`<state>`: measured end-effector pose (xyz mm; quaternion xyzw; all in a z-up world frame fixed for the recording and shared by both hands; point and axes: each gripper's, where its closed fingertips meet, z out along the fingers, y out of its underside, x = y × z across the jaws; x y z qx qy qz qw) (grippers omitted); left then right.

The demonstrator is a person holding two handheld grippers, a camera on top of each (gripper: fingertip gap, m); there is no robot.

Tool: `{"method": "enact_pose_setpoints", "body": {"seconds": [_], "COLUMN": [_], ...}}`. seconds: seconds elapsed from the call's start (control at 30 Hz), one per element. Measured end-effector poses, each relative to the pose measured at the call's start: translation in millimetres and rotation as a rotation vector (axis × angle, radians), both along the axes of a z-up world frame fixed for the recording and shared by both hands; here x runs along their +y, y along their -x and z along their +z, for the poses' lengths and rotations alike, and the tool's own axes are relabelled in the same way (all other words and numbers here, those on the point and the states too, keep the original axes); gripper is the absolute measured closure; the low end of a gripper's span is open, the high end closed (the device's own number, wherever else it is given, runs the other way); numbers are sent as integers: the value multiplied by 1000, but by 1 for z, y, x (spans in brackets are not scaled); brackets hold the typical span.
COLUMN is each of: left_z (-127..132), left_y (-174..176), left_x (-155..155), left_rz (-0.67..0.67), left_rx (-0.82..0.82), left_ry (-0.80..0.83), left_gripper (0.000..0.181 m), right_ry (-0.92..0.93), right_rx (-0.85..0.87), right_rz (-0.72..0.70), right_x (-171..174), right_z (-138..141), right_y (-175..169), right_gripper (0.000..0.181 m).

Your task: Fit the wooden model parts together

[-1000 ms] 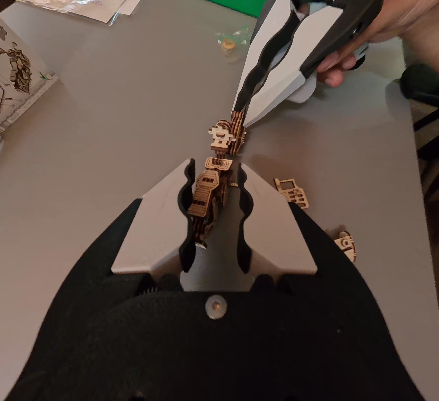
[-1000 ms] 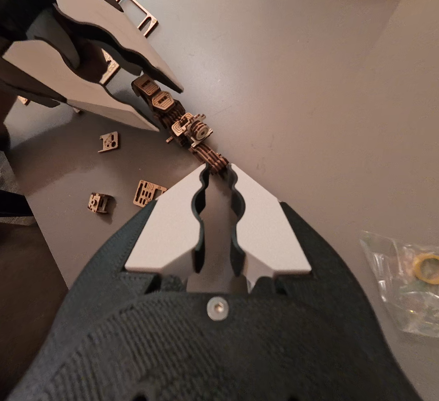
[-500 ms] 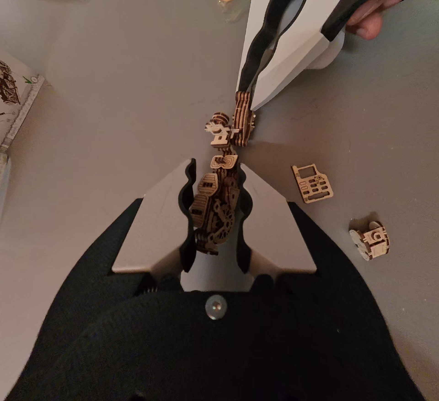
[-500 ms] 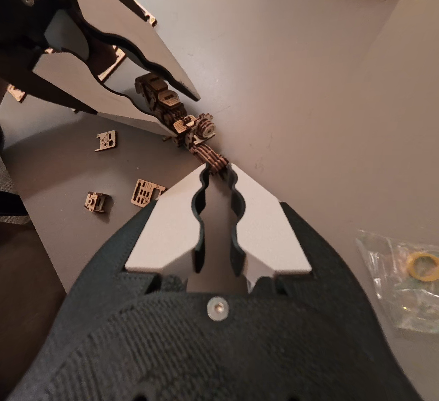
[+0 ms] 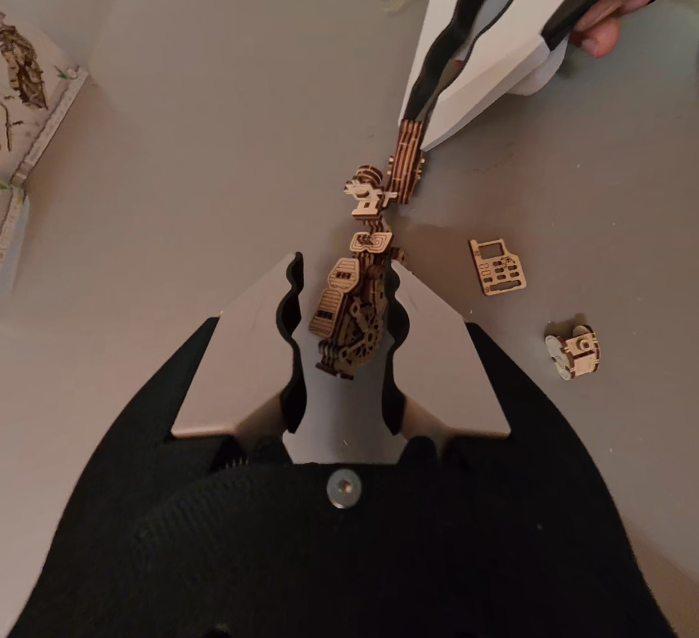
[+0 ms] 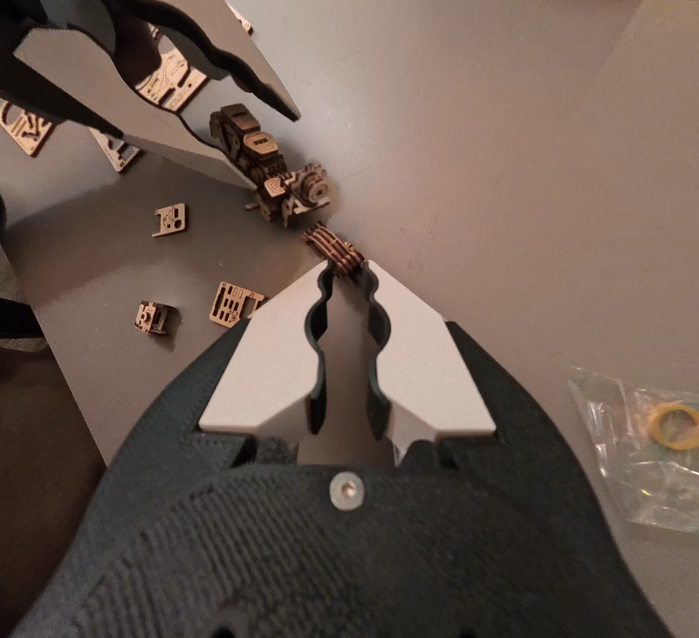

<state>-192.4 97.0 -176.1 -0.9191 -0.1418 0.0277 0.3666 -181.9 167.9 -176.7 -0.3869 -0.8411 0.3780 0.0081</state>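
The wooden model (image 5: 351, 317) lies on the grey table (image 5: 189, 166) between my left gripper's fingers. My left gripper (image 5: 346, 262) is open around it: the model leans on the right finger and a gap shows at the left finger. The model also shows in the right wrist view (image 6: 261, 154), with the left gripper (image 6: 274, 150) astride it. My right gripper (image 6: 346, 264) is shut on a layered wooden piece (image 6: 333, 251) at its tips. That piece (image 5: 406, 162) sits next to the model's front part (image 5: 365, 192); a small gap shows between them in the right wrist view.
A flat slotted wooden piece (image 5: 497, 266) and a small assembled block (image 5: 573, 357) lie right of the model. Another flat piece (image 6: 172, 220) and cut-out sheets (image 6: 170, 86) lie near the table edge (image 6: 56, 347). A plastic bag with a yellow ring (image 6: 658, 442) and an instruction sheet (image 5: 26, 90) lie farther off. There is about 8 cm between the tips of the two grippers. My left tips are roughly 12 cm from the small assembled block (image 5: 573, 357). It turns up in the right wrist view (image 6: 146, 307) as well.
The model has rolled so its geared side faces up between the left fingers. The right gripper's layered piece, against the model's front before, now stands slightly apart. The left wrist view tilted down.
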Motion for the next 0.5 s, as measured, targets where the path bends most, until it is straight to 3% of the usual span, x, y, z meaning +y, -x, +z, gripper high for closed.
{"method": "enact_pose_setpoints", "body": {"seconds": [0.2, 0.5], "left_z": [2, -2], "left_y": [-1, 13], "left_x": [-9, -15], "left_rz": [33, 92], "left_rx": [-139, -96], "left_ry": [-55, -42], "left_gripper": [134, 133], "right_ry": [-3, -9], "right_rx": [3, 7], "right_rz": [2, 5], "right_x": [0, -1], "right_z": [0, 0], "right_y": [0, 0], "right_gripper": [168, 168]}}
